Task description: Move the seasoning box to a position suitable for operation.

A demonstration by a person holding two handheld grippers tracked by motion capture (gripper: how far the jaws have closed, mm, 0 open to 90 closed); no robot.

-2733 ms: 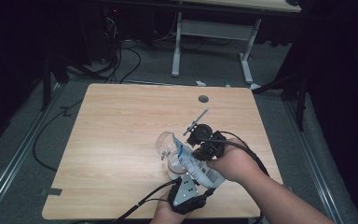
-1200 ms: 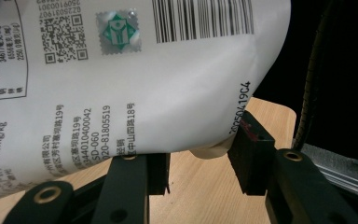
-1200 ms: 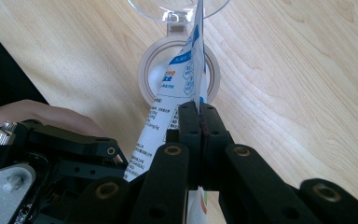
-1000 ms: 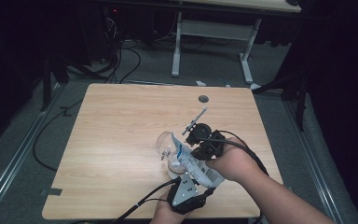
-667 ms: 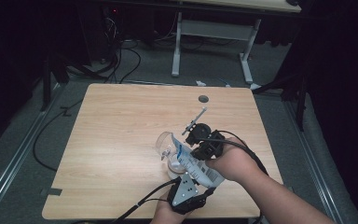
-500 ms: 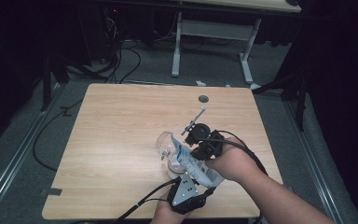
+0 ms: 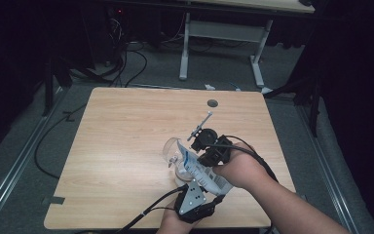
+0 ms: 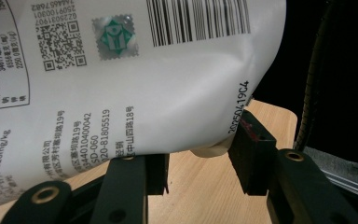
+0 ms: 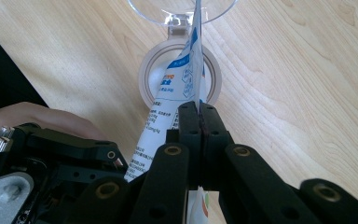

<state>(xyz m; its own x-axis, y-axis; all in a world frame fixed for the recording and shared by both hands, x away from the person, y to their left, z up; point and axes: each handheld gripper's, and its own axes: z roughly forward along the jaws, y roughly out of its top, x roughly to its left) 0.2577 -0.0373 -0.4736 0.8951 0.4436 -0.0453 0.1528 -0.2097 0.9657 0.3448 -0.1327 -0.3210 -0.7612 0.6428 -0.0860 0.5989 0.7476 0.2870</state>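
Showing barcode, QR code (Chinese print), pouch [image 8: 135, 79]

The table [image 7: 126, 146] is lit from above while the room around it is left nearly black. The printed pouch [image 8: 121, 70] is shown sharp and evenly bright up close, and soft glare is seen on the clear lid [image 9: 182, 9]

Bare table [image 7: 117, 146] left of and beyond pouch [image 7: 202, 171] — container [image 7: 177, 173] and open lid [image 7: 171, 147] crowd beneath it.
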